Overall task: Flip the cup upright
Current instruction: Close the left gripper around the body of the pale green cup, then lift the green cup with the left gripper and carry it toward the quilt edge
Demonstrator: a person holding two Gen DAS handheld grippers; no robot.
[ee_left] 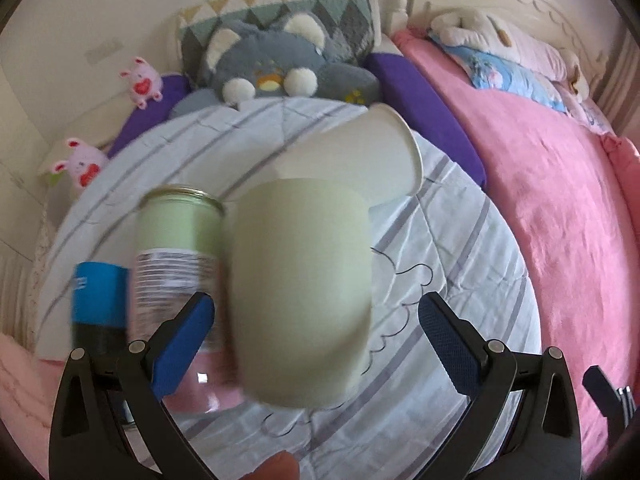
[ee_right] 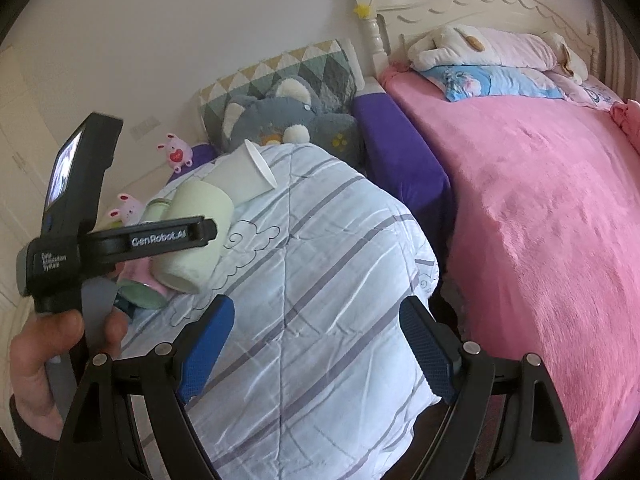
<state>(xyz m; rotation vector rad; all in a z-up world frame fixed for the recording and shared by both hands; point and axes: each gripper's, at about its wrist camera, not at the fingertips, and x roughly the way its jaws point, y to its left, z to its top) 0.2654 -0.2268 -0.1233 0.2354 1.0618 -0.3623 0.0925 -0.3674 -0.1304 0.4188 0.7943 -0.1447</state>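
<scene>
The green cup (ee_left: 300,292) lies on its side on the striped quilt (ee_right: 320,280) of the bed, its mouth turned toward the foot of the bed and its base toward the grey plush cat (ee_left: 276,60), so it must be tipped up before it can stand. Just behind it, nearer the cat, a white paper cup (ee_left: 360,160) also lies on its side, touching or nearly touching it, its rim facing the pink blanket (ee_right: 540,220). On the far side of the green cup from that blanket a green can (ee_left: 176,248) lies alongside, close enough that it probably limits where a finger can slip in. The left tongs (ee_left: 316,344) stand wide apart astride the green cup, one blue pad beside the can and the other over bare quilt, not yet touching it; that spread looks chosen to take the cup across its body for a rolling lift. The right tongs (ee_right: 316,348) are likewise apart and carry nothing, held back over the quilt, well clear of the cup, seemingly to leave the left side room. The soft quilt may let the cup wobble once upright.
</scene>
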